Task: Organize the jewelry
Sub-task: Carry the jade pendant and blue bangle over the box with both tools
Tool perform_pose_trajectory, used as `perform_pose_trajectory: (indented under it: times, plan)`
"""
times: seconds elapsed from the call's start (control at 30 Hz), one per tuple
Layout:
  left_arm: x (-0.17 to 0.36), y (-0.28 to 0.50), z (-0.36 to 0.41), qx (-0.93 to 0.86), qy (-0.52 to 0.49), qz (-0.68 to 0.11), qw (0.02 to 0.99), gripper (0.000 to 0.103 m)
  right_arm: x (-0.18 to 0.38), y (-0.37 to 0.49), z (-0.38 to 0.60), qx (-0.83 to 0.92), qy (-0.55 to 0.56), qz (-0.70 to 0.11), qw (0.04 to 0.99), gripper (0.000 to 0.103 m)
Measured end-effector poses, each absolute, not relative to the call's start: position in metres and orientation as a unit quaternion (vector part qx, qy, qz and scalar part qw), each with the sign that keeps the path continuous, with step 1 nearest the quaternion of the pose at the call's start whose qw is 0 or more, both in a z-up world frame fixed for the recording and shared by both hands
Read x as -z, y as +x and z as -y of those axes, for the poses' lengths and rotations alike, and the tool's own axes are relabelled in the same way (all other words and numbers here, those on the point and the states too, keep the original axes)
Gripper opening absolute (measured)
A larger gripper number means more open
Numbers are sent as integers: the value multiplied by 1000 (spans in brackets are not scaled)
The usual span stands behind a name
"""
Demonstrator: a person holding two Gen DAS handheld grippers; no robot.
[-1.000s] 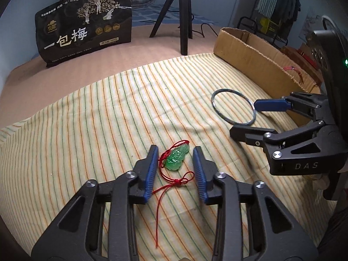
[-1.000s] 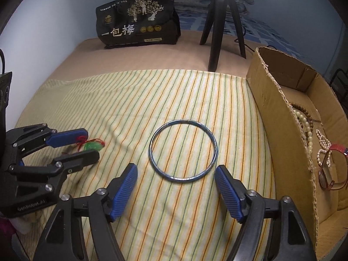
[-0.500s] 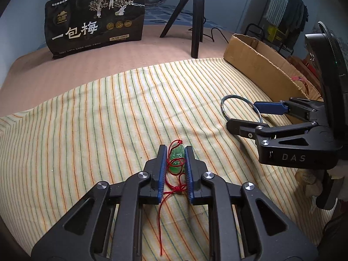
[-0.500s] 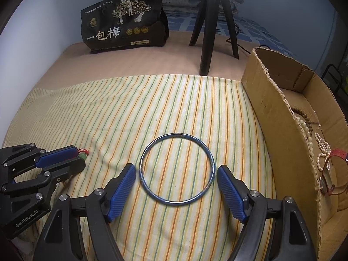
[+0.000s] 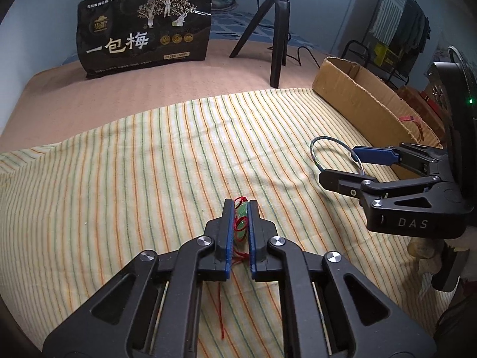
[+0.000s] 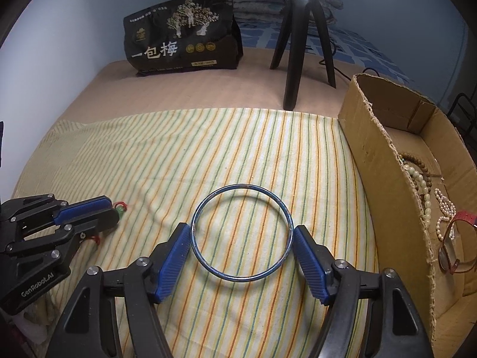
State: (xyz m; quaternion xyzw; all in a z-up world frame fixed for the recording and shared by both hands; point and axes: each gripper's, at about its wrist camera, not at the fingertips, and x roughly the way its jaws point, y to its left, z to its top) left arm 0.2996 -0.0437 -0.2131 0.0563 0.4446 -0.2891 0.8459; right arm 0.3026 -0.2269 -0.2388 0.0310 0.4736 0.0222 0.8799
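Green pendant [image 5: 241,221] on red cord; thin blue bangle [image 6: 241,233] flat on cloth.

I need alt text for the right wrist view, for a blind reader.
The right gripper grips a metal bangle across its width on a striped cloth. A cardboard box of beads stands right; the left gripper pinches a green pendant.

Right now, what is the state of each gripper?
Left gripper: shut on the green pendant.
Right gripper: pads touching the blue bangle; firm grip cannot be told.
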Motion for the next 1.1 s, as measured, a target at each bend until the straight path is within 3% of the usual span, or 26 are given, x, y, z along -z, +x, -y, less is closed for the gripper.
perform_pose_trajectory:
  times: [0.27, 0.37, 0.53, 0.6, 0.67, 1.1]
  plan:
    - [216, 293, 52, 290, 90, -445, 843, 7, 235, 294, 229, -32, 34, -472, 881, 72]
    - [219, 295, 55, 288, 94, -457, 837, 47, 235, 292, 229, -36, 33, -472, 880, 72]
    - [224, 295, 54, 289, 99, -452, 838, 43, 232, 290, 228, -41, 29, -469, 882, 72]
    - [225, 297, 51, 280, 96, -452, 842, 26, 231, 290, 227, -41, 27, -468, 882, 72]
    - [225, 299, 46, 278, 88, -455, 841, 15, 230, 289, 227, -43, 26, -467, 883, 72]
    - [193, 280, 28, 253, 63, -438, 860, 14, 198, 265, 223, -66, 15, -434, 898, 72]
